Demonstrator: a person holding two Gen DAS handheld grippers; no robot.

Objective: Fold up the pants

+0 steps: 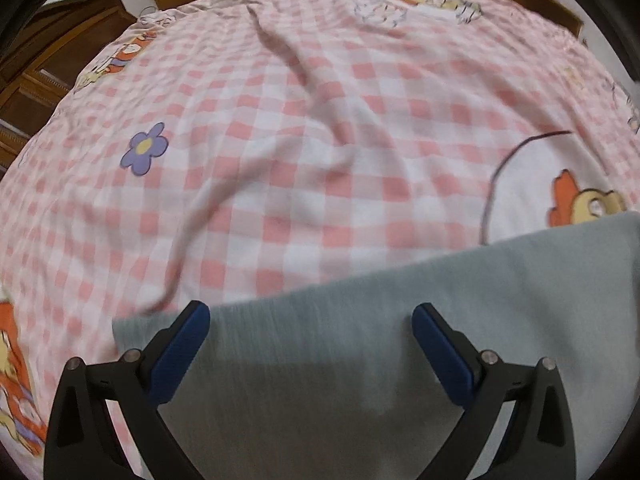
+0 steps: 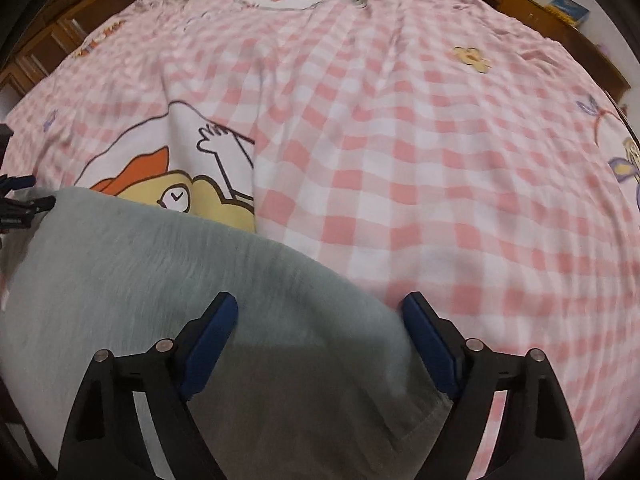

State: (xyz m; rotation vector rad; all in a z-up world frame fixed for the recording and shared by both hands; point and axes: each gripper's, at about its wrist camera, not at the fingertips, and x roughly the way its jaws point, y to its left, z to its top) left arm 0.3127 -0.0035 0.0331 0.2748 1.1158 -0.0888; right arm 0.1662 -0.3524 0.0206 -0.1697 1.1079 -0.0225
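Grey pants (image 1: 480, 280) lie flat on a pink-and-white checked bedsheet (image 1: 320, 140). In the left wrist view their far edge runs from lower left to the right rim. My left gripper (image 1: 310, 312) hovers over that edge with its blue pads wide apart and nothing pinched. In the right wrist view the pants (image 2: 160, 260) fill the lower left. My right gripper (image 2: 320, 302) stands open above their right edge, its right pad just past the cloth. A black and blue part of the other gripper (image 2: 20, 200) shows at the left rim.
The sheet (image 2: 440, 160) carries cartoon prints and has soft wrinkles across its middle. Brown wooden furniture (image 1: 48, 52) lines the bed's far and left sides. Red items and a blue box (image 2: 568, 8) sit on the far furniture.
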